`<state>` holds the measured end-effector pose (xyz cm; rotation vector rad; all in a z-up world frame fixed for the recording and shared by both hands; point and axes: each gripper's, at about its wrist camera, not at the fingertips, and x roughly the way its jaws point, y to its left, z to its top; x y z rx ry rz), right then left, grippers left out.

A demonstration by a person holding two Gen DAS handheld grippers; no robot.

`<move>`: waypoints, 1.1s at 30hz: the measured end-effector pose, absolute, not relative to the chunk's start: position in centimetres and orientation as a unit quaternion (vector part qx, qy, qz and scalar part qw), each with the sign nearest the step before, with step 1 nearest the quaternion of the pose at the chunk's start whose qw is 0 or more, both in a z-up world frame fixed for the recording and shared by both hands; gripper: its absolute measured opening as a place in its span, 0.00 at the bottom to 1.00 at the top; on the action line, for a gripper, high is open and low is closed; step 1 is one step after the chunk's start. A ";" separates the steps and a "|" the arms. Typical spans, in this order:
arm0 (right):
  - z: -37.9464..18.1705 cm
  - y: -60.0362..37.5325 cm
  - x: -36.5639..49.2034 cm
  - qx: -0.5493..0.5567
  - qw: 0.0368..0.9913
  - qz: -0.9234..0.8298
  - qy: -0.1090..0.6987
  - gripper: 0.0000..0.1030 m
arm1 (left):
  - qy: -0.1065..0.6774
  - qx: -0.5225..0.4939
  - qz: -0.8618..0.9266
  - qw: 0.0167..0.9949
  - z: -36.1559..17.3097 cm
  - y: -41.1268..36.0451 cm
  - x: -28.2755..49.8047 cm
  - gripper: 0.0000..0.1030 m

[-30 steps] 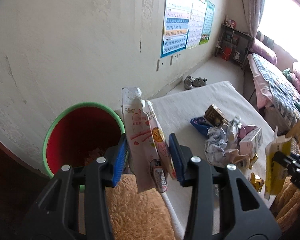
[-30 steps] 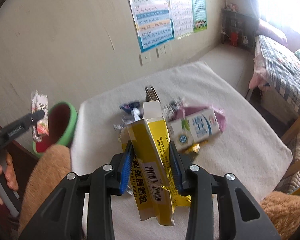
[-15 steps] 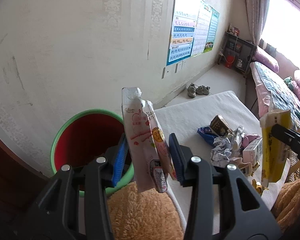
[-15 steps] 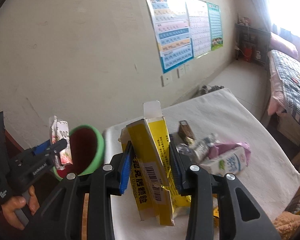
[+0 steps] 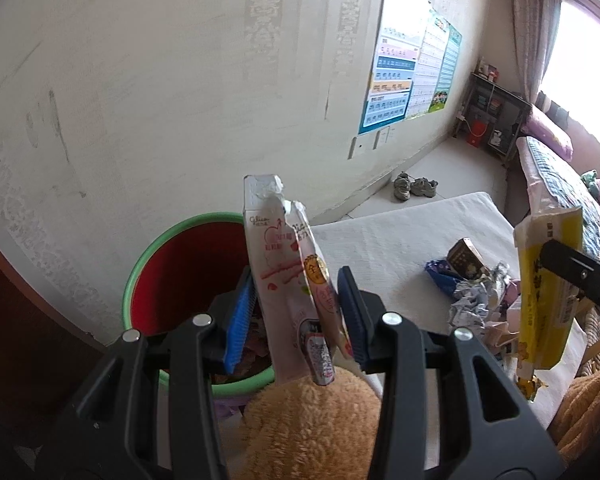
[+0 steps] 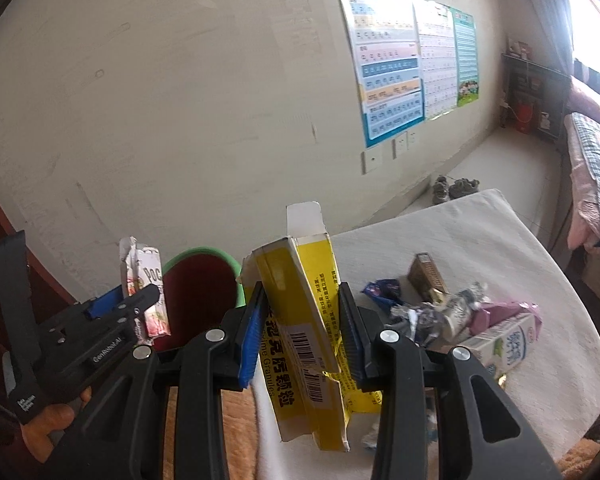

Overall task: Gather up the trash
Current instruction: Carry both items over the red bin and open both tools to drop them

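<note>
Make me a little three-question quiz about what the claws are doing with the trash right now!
1. True or false: the left claw grips a pink-and-white snack wrapper.
2. What does the right claw grip? A) milk carton B) yellow box C) shoe
3. Fill in: the red bin has a ____ rim.

Key
1. True.
2. B, the yellow box; the milk carton lies on the white-covered table.
3. Green.
</note>
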<state>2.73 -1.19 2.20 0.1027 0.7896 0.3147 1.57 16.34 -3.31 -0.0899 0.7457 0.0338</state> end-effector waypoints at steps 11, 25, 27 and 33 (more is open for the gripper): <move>1.6 3.0 4.0 0.039 0.898 0.193 0.394 0.34 | 0.367 -0.053 0.041 0.928 -3.7 18.9 1.7 0.39; 0.1 7.1 5.2 0.041 0.878 0.230 0.418 0.34 | 0.380 -0.060 0.072 0.920 -5.2 21.7 1.9 0.39; 0.0 7.8 5.3 0.038 0.876 0.235 0.419 0.34 | 0.381 -0.061 0.074 0.920 -5.3 21.9 1.9 0.39; -0.6 9.8 6.4 0.038 0.867 0.252 0.429 0.34 | 0.386 -0.063 0.085 0.916 -5.8 23.0 1.9 0.39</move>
